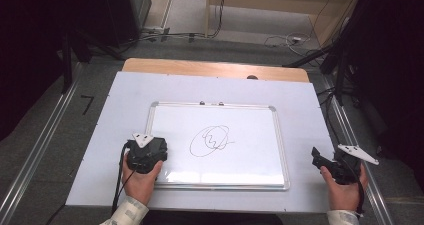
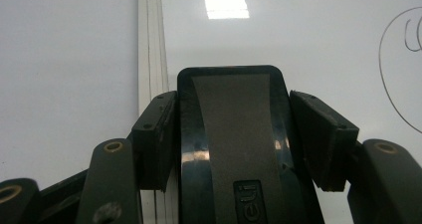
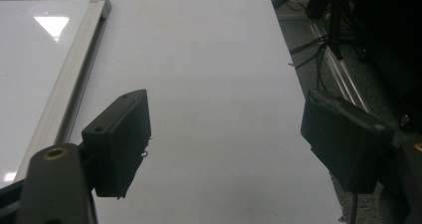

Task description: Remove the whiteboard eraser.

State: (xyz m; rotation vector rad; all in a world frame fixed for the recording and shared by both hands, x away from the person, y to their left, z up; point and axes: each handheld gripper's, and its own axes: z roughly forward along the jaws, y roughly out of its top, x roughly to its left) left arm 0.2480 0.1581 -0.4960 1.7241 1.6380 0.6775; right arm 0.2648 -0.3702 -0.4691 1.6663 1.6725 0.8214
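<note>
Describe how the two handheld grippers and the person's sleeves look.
Both the left gripper and right gripper are black, each topped by a grey three-cornered plate and trailing a black cable. Their jaws end in blocky black pads on arms with brass-ringed holes. The sleeves are pale and checked.

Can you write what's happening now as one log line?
left gripper: shut on whiteboard eraser | right gripper: open, nothing between | whiteboard: scribble unerased

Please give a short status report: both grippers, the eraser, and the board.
Left gripper shut on eraser, at whiteboard left edge. Right gripper open, empty, off the board's right. Scribble not yet wiped. Nothing in the way.
</note>
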